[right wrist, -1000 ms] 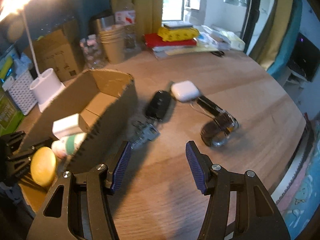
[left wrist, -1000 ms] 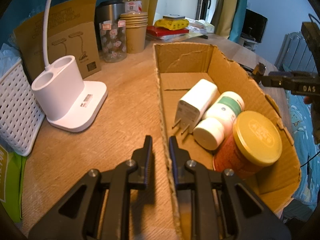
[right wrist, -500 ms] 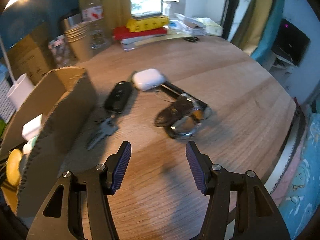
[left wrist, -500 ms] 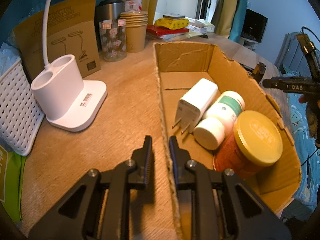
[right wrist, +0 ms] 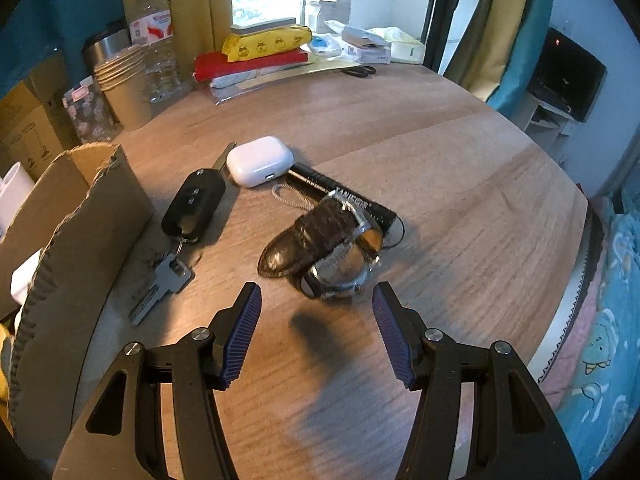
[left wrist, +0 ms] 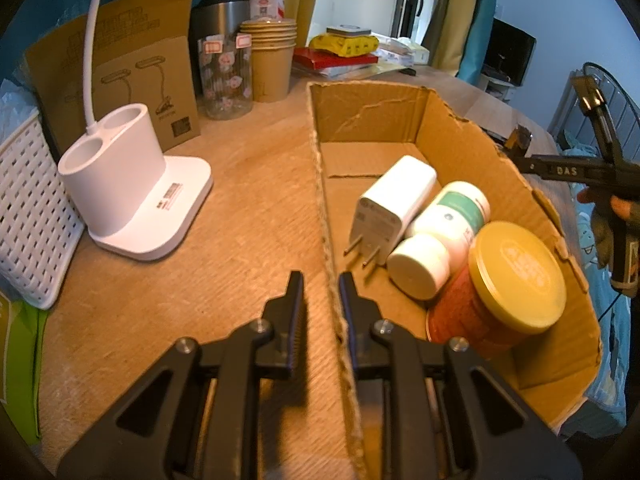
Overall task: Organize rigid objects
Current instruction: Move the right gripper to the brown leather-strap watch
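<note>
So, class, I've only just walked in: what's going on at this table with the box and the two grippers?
A person is sorting small items into a cardboard box. The left gripper is clamped on the box's near wall, steadying it; a white charger, a white bottle and a yellow-lidded can lie inside. The right gripper hovers open just short of a wristwatch. A car key, an earbud case and a black pen wait on the table.

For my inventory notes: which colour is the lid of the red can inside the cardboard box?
Yellow lid; the left wrist view shows it best.
</note>
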Demonstrator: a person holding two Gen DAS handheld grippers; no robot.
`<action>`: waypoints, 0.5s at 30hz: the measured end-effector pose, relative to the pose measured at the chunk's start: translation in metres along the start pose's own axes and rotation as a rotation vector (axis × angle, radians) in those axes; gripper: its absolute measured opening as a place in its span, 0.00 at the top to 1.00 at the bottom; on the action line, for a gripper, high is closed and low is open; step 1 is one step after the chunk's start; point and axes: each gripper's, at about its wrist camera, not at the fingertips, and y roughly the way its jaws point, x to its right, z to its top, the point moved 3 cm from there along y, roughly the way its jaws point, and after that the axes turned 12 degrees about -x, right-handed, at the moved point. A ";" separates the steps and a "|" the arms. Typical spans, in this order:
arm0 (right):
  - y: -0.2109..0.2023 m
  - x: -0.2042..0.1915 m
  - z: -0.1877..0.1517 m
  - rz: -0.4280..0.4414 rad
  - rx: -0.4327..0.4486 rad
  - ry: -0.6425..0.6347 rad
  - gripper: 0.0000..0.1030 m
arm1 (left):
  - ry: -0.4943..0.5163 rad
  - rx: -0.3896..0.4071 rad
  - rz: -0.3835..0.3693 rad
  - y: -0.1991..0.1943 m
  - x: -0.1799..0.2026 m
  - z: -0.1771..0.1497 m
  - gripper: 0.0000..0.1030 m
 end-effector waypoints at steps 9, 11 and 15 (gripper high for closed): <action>0.016 0.007 0.016 -0.029 0.000 0.050 0.41 | -0.001 -0.001 -0.002 0.000 0.001 -0.001 0.81; 0.019 0.008 0.019 -0.033 -0.005 0.052 0.41 | -0.001 -0.001 -0.003 0.000 0.001 -0.001 0.81; 0.028 0.007 0.022 -0.050 -0.022 0.046 0.41 | -0.002 -0.001 -0.003 0.000 0.001 -0.001 0.81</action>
